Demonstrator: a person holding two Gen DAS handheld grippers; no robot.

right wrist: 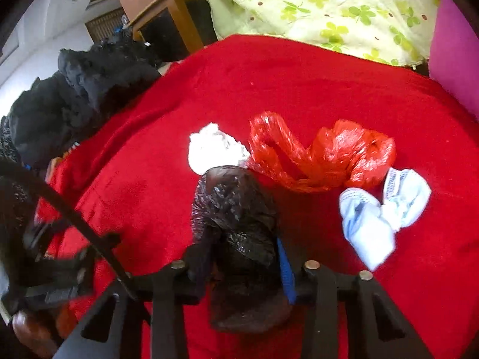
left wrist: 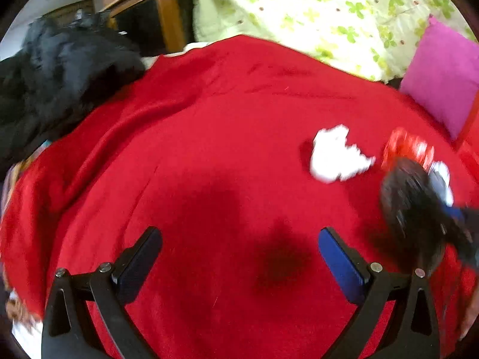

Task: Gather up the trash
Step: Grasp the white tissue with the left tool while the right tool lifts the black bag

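Observation:
My right gripper [right wrist: 239, 257] is shut on a crumpled black plastic bag [right wrist: 236, 206] and holds it over the red blanket [right wrist: 299, 83]. Just beyond it lie a white crumpled paper [right wrist: 212, 146], a red plastic bag [right wrist: 323, 155] and a light blue crumpled mask or cloth [right wrist: 380, 212]. My left gripper [left wrist: 239, 257] is open and empty above the red blanket [left wrist: 209, 119]. In the left wrist view the white paper [left wrist: 335, 155] lies ahead to the right, with the red bag [left wrist: 407, 146] and the black bag [left wrist: 410, 200] blurred at the right edge.
A heap of black clothing [left wrist: 60, 68] lies at the blanket's left edge; it also shows in the right wrist view [right wrist: 83, 92]. A green flowered quilt [left wrist: 314, 9] lies at the back. A pink pillow [left wrist: 443, 74] is at the right. Wooden furniture [left wrist: 167, 15] stands behind.

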